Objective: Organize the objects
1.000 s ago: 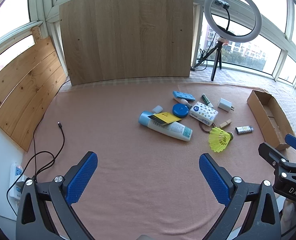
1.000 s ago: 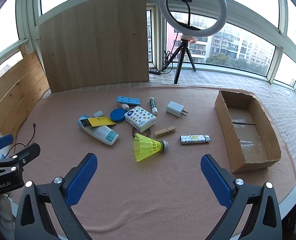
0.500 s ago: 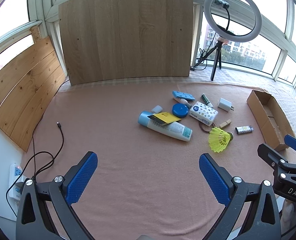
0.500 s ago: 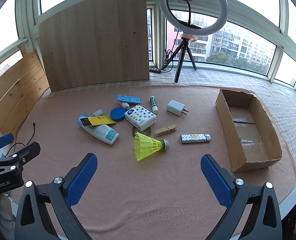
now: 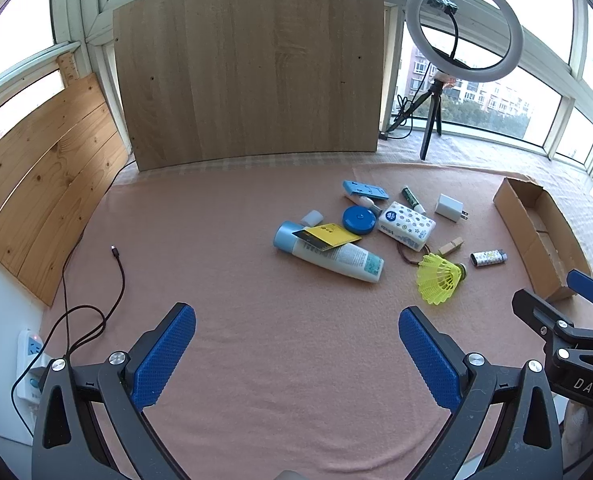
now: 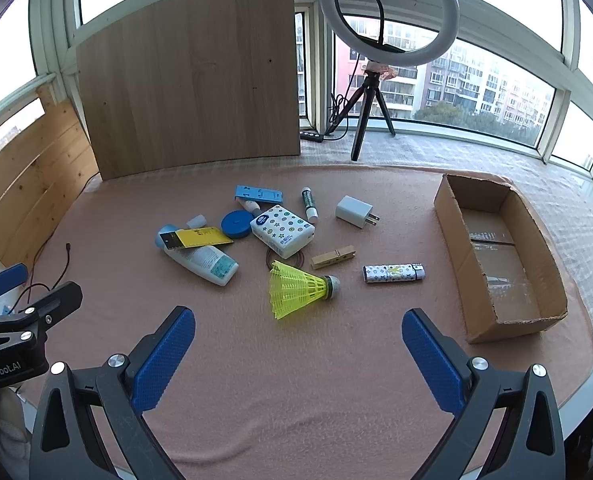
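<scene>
Barely shifted since the earlier frames: your left gripper (image 5: 296, 354) and right gripper (image 6: 298, 354), both spread wide, gripping nothing, above the pink cloth (image 6: 256, 380). Items: yellow shuttlecock (image 6: 300, 289) nearest your right gripper; clothespin (image 6: 333, 257), patterned lighter (image 6: 393, 273), lotion tube (image 6: 200, 254), tissue pack (image 6: 282, 230) beyond; cardboard box (image 6: 452, 240) to the right.

A glazed home balcony; wraparound windows (image 6: 496, 92) face apartment blocks, a ring light (image 6: 388, 12) by them.
</scene>
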The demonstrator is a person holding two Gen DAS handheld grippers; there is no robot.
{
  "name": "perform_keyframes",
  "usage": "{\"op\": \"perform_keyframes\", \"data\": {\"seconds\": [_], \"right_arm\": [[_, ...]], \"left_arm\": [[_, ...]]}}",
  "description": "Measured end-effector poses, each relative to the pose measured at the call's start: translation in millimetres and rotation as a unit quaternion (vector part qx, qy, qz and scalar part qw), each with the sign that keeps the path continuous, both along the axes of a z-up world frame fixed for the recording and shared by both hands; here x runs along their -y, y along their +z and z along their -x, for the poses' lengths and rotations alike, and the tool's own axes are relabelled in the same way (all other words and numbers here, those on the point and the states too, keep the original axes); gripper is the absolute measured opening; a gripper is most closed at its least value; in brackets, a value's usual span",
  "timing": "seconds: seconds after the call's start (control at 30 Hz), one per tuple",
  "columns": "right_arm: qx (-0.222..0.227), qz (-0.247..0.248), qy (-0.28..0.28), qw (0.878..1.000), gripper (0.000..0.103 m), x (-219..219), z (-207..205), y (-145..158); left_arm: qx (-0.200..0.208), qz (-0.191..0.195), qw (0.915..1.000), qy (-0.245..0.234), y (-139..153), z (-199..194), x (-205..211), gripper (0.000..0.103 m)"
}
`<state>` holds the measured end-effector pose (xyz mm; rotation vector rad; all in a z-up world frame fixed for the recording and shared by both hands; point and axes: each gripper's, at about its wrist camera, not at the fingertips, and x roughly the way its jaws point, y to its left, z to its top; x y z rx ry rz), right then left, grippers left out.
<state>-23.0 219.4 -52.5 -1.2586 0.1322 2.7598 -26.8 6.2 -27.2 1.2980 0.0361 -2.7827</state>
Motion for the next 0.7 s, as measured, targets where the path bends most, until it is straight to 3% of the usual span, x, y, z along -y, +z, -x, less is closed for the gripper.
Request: {"op": "perform_keyframes", "data": {"seconds": [0.7], "right_arm": [[0.01, 0.01, 0.003, 1.0, 0.102, 1.5, 11.6, -6.9]], "left_arm": [[0.01, -0.004, 0.9997, 0.023, -12.7, 20.4, 12.0, 0.103]]}}
